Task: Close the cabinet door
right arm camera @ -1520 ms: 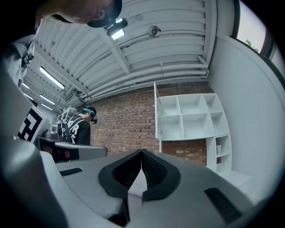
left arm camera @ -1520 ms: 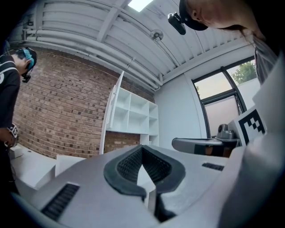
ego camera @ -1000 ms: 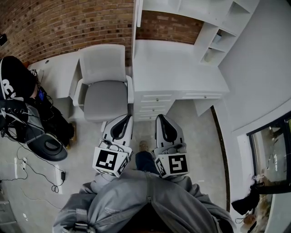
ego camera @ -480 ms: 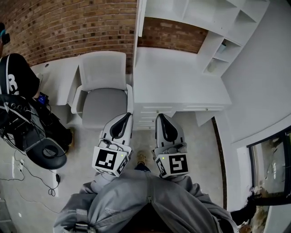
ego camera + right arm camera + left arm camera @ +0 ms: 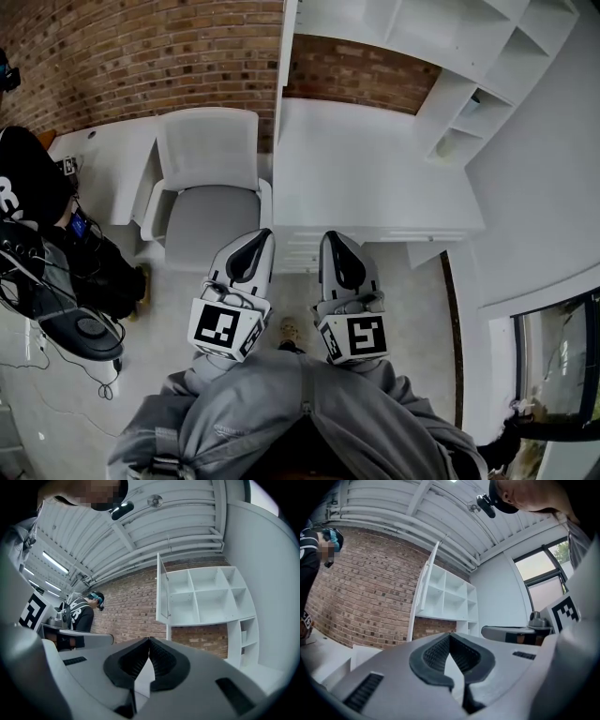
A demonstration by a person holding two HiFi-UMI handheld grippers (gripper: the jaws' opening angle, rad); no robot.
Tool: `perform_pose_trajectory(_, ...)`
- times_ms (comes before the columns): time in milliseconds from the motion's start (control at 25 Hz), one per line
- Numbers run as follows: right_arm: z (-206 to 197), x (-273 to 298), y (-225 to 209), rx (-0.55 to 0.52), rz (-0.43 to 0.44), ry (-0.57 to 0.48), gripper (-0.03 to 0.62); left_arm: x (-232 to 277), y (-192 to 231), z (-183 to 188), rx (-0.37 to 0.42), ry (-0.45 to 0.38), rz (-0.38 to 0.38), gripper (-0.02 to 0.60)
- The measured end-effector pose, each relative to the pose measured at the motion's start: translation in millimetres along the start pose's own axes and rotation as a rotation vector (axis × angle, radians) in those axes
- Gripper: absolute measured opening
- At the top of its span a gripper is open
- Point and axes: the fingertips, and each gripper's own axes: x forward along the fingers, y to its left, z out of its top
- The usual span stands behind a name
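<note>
light: bright, even, soft shadows | focus: sharp | edges: fisheye-warped, dark corners

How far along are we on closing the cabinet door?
Nothing done yet: the cabinet door stands swung open from the white shelves. In hand: the left gripper and right gripper are shut, empty, side by side short of the desk. Left: reach the door and push it closed.
</note>
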Motion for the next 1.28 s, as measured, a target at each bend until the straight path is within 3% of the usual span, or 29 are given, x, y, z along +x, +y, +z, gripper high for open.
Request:
perform_pose_trajectory(640,-9.0,77.4,-51.0,0.019,0.097,-0.013,0.026,80.6,29.0,3.1,0.021,0.007,0.082,0.003)
perform_pose_trajectory(1280,-14.5,109.4,-50.3,0.041,0.182,-0.009,0.026,96.6,48.4,4.3,0.024,0.014,0.147,0.002)
